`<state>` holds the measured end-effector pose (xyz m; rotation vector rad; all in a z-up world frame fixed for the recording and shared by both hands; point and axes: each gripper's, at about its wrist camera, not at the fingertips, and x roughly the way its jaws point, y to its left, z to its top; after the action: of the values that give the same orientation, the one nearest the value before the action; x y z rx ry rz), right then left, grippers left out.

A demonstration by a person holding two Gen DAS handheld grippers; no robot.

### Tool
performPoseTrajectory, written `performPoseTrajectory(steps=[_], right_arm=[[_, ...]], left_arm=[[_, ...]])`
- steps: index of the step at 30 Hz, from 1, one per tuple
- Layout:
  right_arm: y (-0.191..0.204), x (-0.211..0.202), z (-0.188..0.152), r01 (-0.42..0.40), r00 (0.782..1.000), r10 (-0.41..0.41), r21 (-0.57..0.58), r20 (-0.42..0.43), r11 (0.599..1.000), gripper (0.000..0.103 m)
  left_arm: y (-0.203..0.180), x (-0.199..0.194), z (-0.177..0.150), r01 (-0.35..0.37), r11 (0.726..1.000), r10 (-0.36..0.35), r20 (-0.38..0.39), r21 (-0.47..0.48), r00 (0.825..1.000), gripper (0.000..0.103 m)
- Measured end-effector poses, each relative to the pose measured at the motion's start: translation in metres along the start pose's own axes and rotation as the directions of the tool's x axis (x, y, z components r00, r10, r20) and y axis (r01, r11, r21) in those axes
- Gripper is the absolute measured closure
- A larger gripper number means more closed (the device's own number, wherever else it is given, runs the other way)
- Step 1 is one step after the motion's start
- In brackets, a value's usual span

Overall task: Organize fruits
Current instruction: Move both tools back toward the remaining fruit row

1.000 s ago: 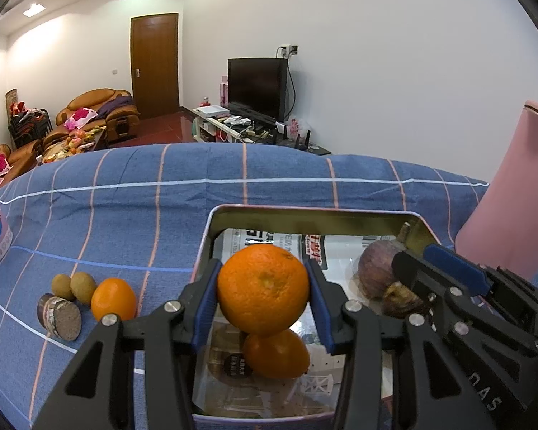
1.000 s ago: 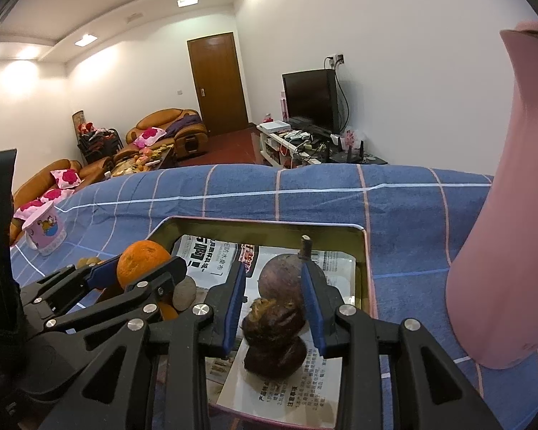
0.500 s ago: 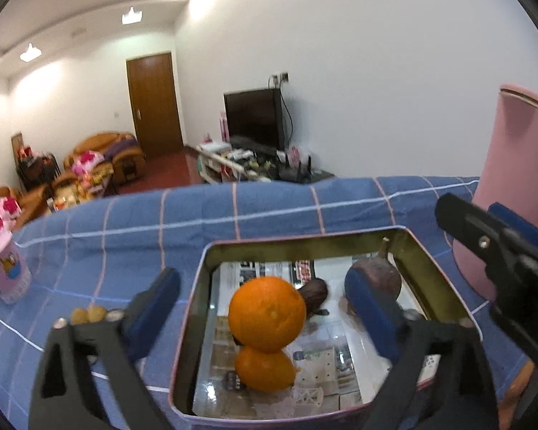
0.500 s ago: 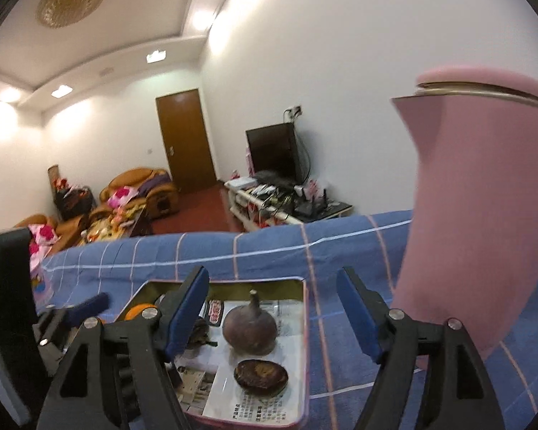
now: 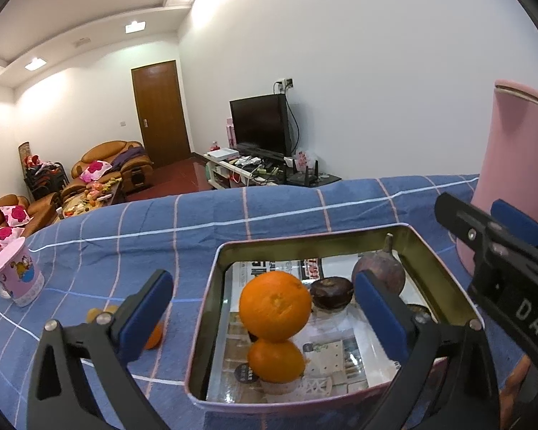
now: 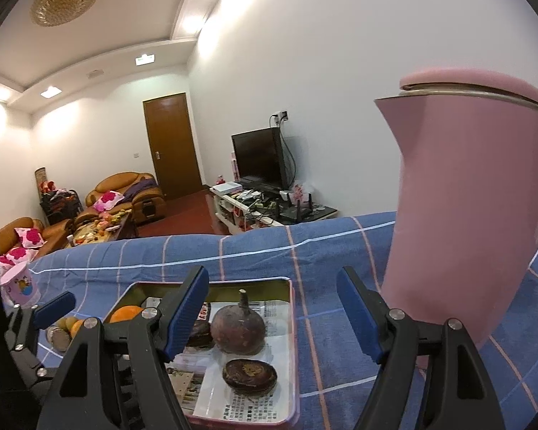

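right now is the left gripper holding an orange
No, the left gripper is open, its fingers wide apart, and the big orange sits free in the tin on a smaller orange.

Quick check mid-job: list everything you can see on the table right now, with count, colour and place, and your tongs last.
tin tray: one, pink outside, gold inside, paper-lined, centre of the table
oranges: two, orange, left half of the tray
dark fruits: three, brown-purple, right half of the tray, one with a stem
loose fruit: orange and yellowish pieces, count unclear, on the cloth left of the tray
cup: one, pink with a cartoon print, far left
jug: one, pink, right of the tray
tablecloth: one, blue checked, over the table
left tongs: black, blue pads, open above the tray
right tongs: black, blue pads, open above the tray
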<state>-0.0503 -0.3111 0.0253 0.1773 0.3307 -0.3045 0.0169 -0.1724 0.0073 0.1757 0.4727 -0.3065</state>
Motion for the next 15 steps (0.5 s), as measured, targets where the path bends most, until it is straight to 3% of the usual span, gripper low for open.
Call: performPoseTrajectory(steps=[9, 15], right_arm=[[0.013, -0.005, -0.005, 0.038, 0.999, -0.036, -0.076, 0.032, 0.996, 0.028], [0.015, -0.011, -0.009, 0.033, 0.999, -0.033, -0.056, 0.012, 0.998, 0.028]], left_arm=[[0.014, -0.011, -0.007, -0.033, 0.999, 0.034, 0.019, -0.013, 0.999, 0.000], [0.027, -0.017, -0.013, -0.051, 0.998, 0.051, 0.008, -0.027, 0.999, 0.000]])
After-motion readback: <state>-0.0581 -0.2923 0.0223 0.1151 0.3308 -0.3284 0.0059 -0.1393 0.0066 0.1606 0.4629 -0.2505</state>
